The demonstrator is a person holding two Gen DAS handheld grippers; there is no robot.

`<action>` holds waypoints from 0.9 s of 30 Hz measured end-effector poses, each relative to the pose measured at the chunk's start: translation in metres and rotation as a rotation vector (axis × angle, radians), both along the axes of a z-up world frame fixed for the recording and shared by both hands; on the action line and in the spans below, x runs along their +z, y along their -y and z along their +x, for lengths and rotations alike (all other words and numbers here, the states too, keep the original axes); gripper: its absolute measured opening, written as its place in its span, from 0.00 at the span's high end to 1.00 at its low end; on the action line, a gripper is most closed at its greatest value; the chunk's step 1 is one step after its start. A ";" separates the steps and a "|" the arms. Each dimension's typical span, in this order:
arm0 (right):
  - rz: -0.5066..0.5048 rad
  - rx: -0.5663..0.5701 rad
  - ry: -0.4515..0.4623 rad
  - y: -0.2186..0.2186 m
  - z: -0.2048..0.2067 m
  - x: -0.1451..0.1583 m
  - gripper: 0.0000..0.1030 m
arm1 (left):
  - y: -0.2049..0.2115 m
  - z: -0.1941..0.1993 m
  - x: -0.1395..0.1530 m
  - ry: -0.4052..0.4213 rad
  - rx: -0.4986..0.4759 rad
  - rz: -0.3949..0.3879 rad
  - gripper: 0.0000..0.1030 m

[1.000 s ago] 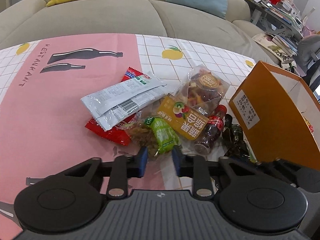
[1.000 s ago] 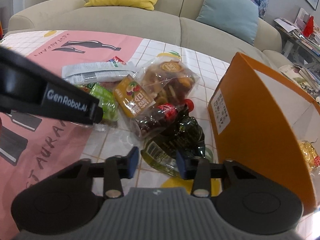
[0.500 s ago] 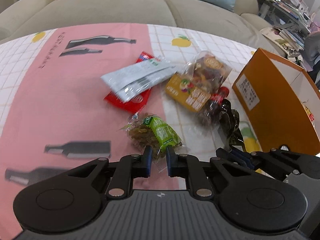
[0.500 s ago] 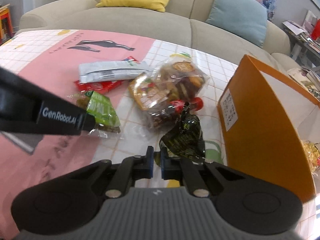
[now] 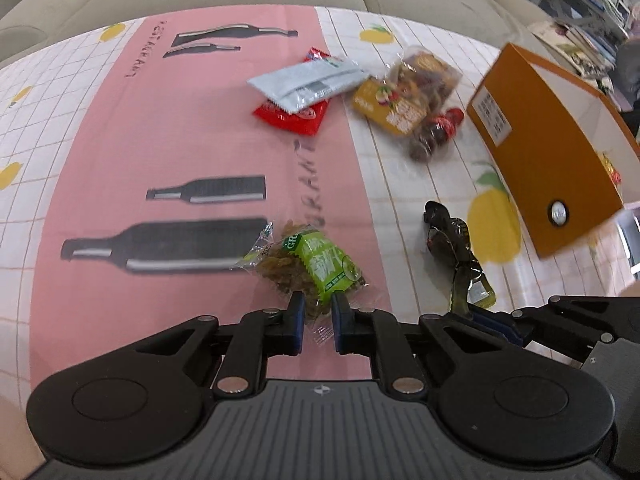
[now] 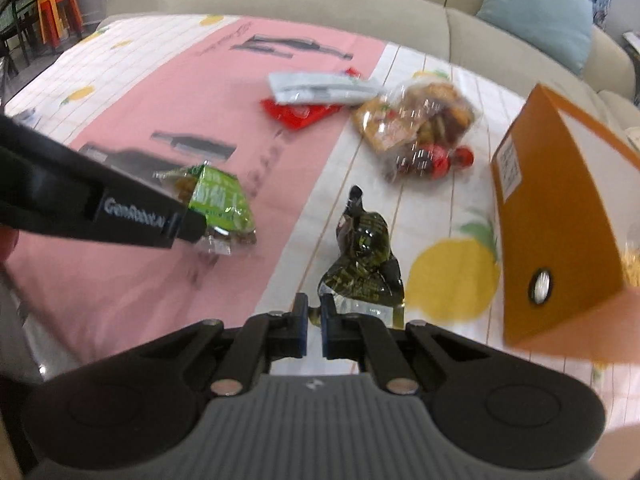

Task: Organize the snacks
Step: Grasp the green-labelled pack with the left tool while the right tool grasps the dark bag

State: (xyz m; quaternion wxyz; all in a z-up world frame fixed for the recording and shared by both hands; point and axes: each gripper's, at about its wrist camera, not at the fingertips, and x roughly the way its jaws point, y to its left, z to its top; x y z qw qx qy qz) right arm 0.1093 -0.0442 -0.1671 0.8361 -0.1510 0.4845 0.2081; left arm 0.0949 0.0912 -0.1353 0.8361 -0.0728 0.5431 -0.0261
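Observation:
My left gripper (image 5: 317, 309) is shut on the near edge of a clear raisin packet with a green label (image 5: 316, 264), pulled away from the pile over the pink cloth. My right gripper (image 6: 314, 312) is shut on the corner of a dark green crinkled packet (image 6: 362, 260), which also shows at the right in the left wrist view as the dark green packet (image 5: 456, 248). The left gripper (image 6: 182, 224) crosses the right wrist view with the raisin packet (image 6: 218, 200). An open orange box (image 5: 540, 160) stands at the right.
Back on the table (image 5: 120, 152) lie a silver packet (image 5: 308, 82) over a red one (image 5: 296, 114), a clear bag of mixed dried fruit (image 5: 404, 92) and a small red-capped bottle (image 5: 436, 134). A beige sofa (image 6: 320, 4) runs behind, with orange stools (image 6: 56, 8) far left.
Both grippers closed on their packets and drew back from the pile towards the near side, each carrying its packet along. The rest of the pile stayed where it was.

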 end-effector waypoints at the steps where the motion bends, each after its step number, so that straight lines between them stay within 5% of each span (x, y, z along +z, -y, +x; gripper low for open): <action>1: 0.005 -0.007 -0.017 0.002 -0.002 -0.001 0.98 | 0.000 -0.003 -0.001 -0.008 -0.001 0.001 0.86; 7: 0.055 -0.024 -0.067 0.008 -0.002 -0.003 0.95 | 0.002 -0.010 -0.001 -0.011 0.002 0.023 0.84; 10: 0.079 -0.033 -0.077 0.013 -0.005 0.002 0.90 | 0.001 -0.012 0.008 0.032 0.006 0.007 0.65; 12: 0.109 -0.040 -0.070 0.016 -0.007 0.009 0.71 | -0.002 -0.013 0.013 0.058 0.015 -0.021 0.44; 19: 0.201 -0.162 0.056 0.038 -0.007 0.029 0.62 | -0.011 -0.014 0.014 0.087 0.095 -0.074 0.38; 27: 0.279 -0.216 0.036 0.043 0.012 0.016 0.53 | -0.021 -0.004 0.003 0.058 0.166 -0.189 0.29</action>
